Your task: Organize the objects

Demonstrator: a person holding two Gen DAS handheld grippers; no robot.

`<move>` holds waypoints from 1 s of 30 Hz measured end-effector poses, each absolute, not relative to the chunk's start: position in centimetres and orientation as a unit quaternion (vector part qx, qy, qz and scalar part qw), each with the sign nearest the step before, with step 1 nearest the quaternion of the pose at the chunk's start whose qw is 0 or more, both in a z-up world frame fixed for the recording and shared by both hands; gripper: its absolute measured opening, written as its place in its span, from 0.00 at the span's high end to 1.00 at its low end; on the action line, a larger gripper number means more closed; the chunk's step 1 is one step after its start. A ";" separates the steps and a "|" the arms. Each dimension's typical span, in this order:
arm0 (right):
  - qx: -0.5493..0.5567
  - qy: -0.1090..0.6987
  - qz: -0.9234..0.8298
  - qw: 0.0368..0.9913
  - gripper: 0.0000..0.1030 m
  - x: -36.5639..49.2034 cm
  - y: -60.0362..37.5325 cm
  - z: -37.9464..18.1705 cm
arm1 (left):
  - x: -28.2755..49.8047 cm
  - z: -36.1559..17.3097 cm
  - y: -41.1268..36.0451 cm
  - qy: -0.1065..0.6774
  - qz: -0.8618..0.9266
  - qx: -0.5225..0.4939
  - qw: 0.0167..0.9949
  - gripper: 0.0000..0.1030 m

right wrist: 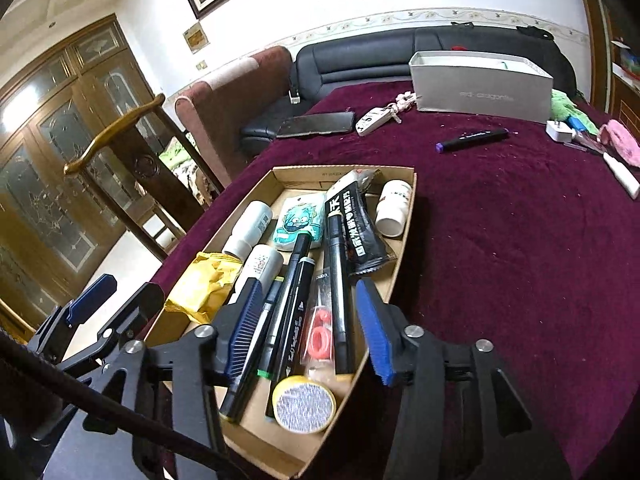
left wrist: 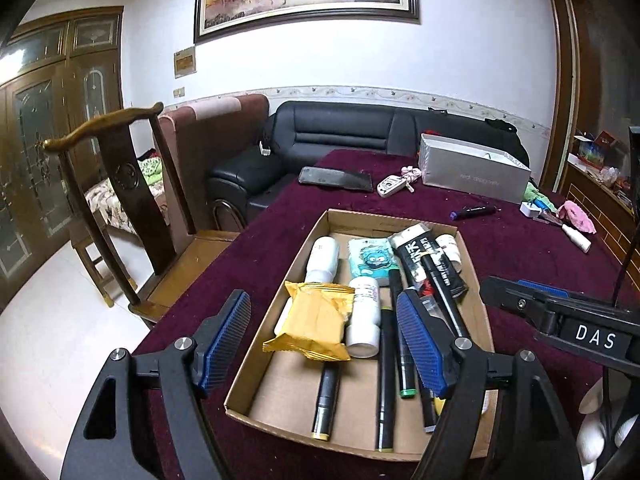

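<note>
Left gripper [left wrist: 324, 344]: jaws spread wide, nothing between the blue pads [left wrist: 224, 336], hovering above the near end of the box [left wrist: 280, 308] without touching its contents. Right gripper [right wrist: 308, 320]: jaws partly spread, pads [right wrist: 374, 330] clear of everything, nothing held; it hangs over the near right part of the same box. In the left wrist view the right gripper shows at the right edge, just beside the box's right wall. The box, open cardboard, sits on a maroon tablecloth [right wrist: 500, 260] near the table's front left edge. Contents, as seen: a yellow packet [left wrist: 314, 324] lying on the left side, two white bottles [left wrist: 364, 316] beside and behind it, a third white bottle [right wrist: 394, 208] at the far right corner, a tissue pack [right wrist: 300, 220] at the back, a black tube [right wrist: 360, 228] tilted against the markers, several black markers [right wrist: 340, 280] lying lengthwise, a red item in clear wrap [right wrist: 320, 332] among them, and a yellow-rimmed tape roll [right wrist: 304, 404] at the near end. Outside the box, well apart on the cloth: one black marker with a purple cap [right wrist: 472, 140], a grey box [right wrist: 480, 84], a key fob [right wrist: 374, 120], a dark flat case [right wrist: 316, 124], a white charger [right wrist: 560, 130] and a pink item [right wrist: 620, 142] at the far right edge. A wooden chair [left wrist: 132, 208] stands at the table's left side.
</note>
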State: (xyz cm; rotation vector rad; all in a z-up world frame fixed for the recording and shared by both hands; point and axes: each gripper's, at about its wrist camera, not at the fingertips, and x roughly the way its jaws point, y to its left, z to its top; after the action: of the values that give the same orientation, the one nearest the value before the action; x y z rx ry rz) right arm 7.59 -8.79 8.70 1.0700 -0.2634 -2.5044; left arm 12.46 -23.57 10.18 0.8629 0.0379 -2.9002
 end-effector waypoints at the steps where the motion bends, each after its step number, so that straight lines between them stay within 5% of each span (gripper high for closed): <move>1: 0.381 -0.099 -0.897 0.201 0.51 7.8 -8.4 8.8 | 12.6 10.3 -23.3 0.010 -0.957 0.283 0.057 0.31; 13: 0.362 -0.142 -0.902 0.189 0.41 9.7 -4.6 9.3 | 14.1 11.8 -18.9 -0.037 -0.961 0.272 0.046 0.30; 20: 0.355 -0.162 -0.902 0.185 0.38 10.4 -3.1 9.3 | 14.9 12.6 -16.4 -0.062 -0.964 0.256 0.047 0.18; 30: 0.311 -0.165 -0.921 0.169 0.35 11.8 -2.0 10.5 | 14.6 12.4 -18.1 0.041 -0.952 0.299 0.040 0.06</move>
State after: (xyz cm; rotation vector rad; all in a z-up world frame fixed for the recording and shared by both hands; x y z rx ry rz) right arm 11.79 -2.02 10.50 0.8829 -0.4703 -2.6171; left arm 14.58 -18.11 12.43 0.9172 0.1261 -2.9191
